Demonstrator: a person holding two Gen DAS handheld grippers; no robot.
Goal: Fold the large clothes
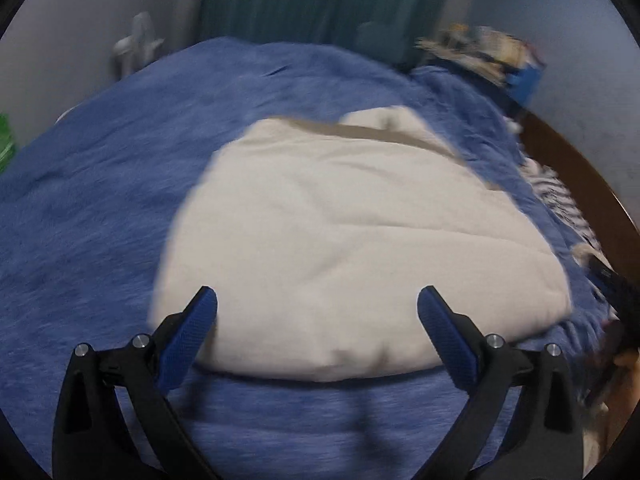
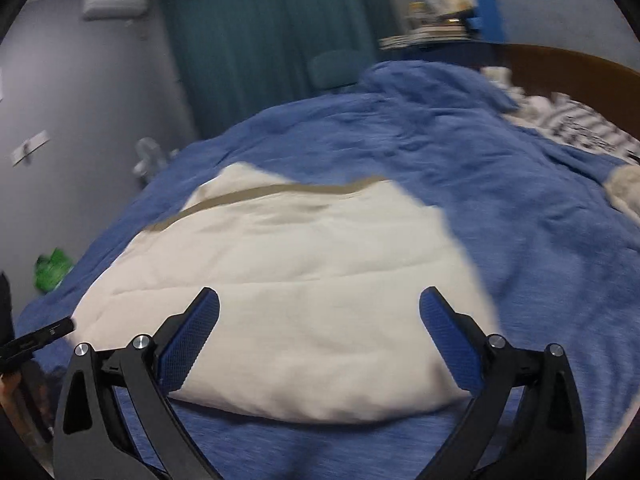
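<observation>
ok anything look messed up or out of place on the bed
Nothing is damaged or spilled. The white garment lies folded on the blue blanket, its far tan-trimmed edge running skewed. A striped cloth sits bunched near the headboard.

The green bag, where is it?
In the right wrist view, the green bag lies at the far left, on the floor beside the blue bed cover.

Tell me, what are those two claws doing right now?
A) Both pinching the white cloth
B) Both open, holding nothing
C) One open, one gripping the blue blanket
B: the left claw and right claw both gape wide above the white cloth, nothing between their fingers.
</observation>
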